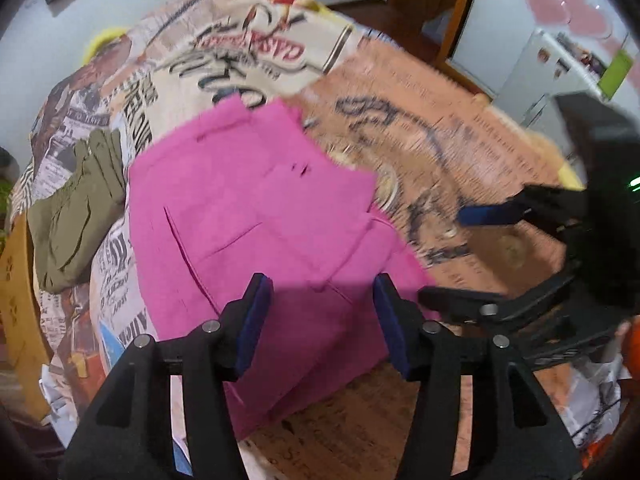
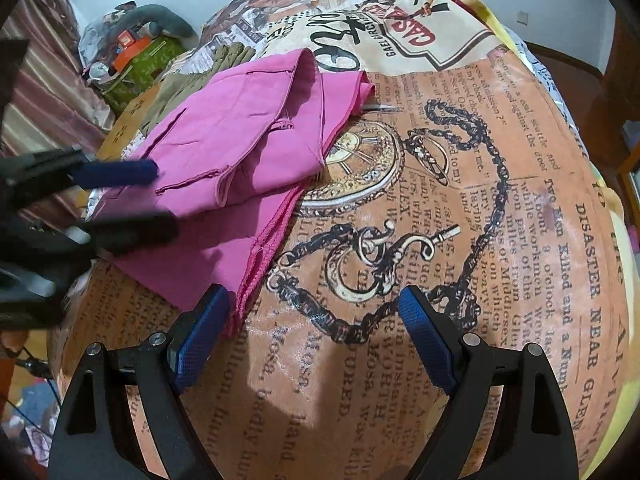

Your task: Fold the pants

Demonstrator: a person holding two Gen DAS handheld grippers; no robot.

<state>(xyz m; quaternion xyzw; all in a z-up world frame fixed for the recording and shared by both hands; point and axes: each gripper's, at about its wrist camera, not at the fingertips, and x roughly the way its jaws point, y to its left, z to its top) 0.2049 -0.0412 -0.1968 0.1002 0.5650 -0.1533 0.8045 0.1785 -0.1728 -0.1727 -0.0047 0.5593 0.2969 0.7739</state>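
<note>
Pink pants [image 1: 248, 208] lie folded in layers on a cloth printed like old newspapers [image 1: 420, 128]. My left gripper [image 1: 322, 284] hangs just above their near part, pointing steeply down, jaws open, and no pad presses the fabric. In the right wrist view the pants [image 2: 240, 136] lie at the left, their hem running toward me. My right gripper [image 2: 314, 300] stands open over the bare printed cloth [image 2: 440, 200], its left pad close beside the hem corner. The left gripper [image 2: 166, 200] also shows there, blurred, above the pants' left side.
An olive garment [image 1: 76, 208] lies crumpled to the left of the pants, touching their edge. A wooden chair [image 1: 16, 300] stands at the far left edge of the cloth. A pile of bags and boxes [image 2: 132, 48] sits beyond the cloth. A white fridge [image 1: 532, 80] stands at the back right.
</note>
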